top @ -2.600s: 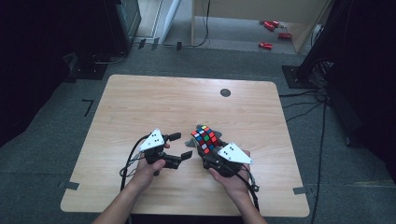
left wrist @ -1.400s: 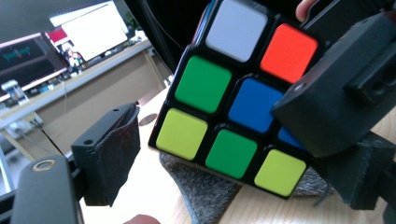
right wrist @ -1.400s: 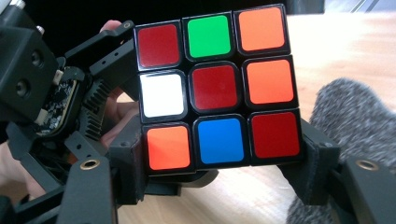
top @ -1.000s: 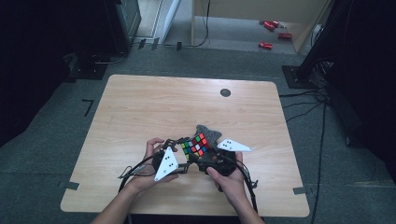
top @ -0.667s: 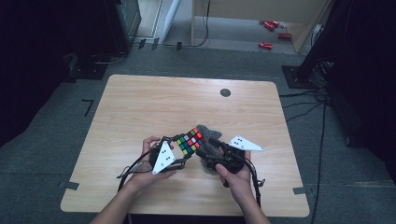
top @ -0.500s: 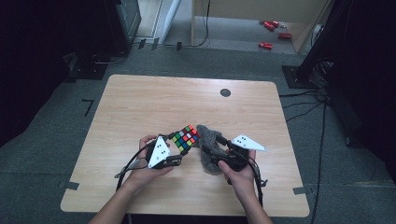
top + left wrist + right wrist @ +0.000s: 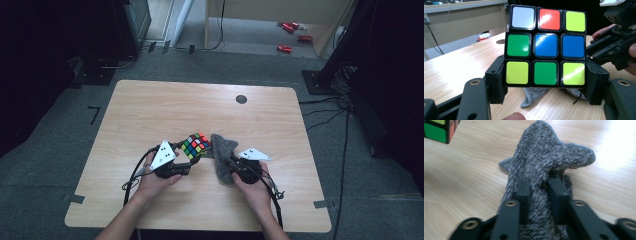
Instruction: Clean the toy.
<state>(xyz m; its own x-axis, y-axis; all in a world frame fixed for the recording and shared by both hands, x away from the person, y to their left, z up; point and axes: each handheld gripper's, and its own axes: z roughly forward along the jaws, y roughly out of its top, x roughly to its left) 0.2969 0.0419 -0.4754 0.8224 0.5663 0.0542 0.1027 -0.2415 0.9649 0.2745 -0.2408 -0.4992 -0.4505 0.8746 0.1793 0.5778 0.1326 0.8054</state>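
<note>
Left tool (image 7: 545, 100) has the cube (image 7: 545, 46) clamped between its jaws, lifted just off the worktop (image 7: 165, 110). Right tool (image 7: 540, 185) has just been closing and now pinches the grey cloth (image 7: 549, 162), bunched up right beside the cube.

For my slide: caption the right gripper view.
Right gripper pinches a grey cloth above the table.

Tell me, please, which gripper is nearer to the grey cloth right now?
The right. The right gripper has just been closing its jaws, which pinch the grey cloth. The left gripper clamps the puzzle cube beside it; part of the cloth lies on the table below that cube.
</note>
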